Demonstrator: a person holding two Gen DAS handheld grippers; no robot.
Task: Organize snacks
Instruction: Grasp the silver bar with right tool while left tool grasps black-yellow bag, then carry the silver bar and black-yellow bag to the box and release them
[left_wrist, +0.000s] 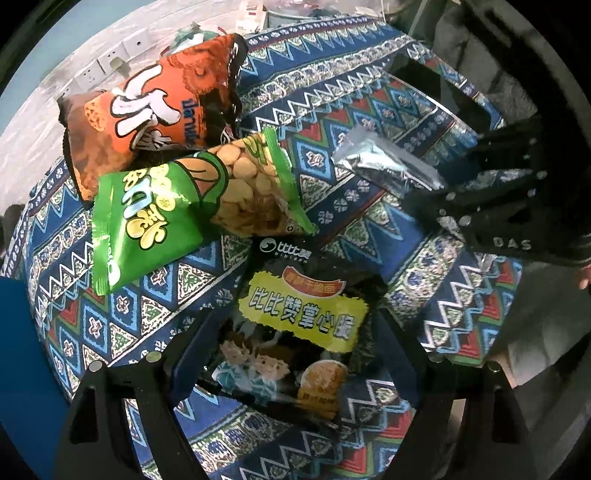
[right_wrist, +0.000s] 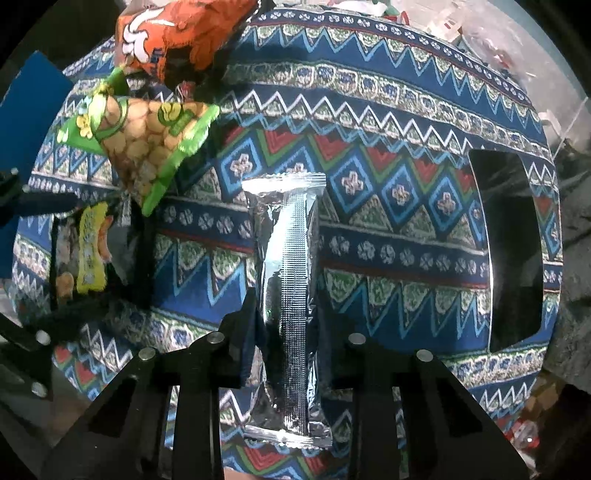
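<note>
My left gripper is shut on a black snack bag with a yellow label, low over the patterned cloth. A green bag of round biscuits and an orange bag lie beyond it, overlapping. My right gripper is shut on a long silver foil packet; the packet also shows in the left wrist view, with the right gripper at its right end. The green bag, orange bag and black bag show at the left of the right wrist view.
A blue, red and green patterned cloth covers the table. A black rectangular box sits at the right of the cloth. A blue panel stands at the left. Wall sockets are behind the table.
</note>
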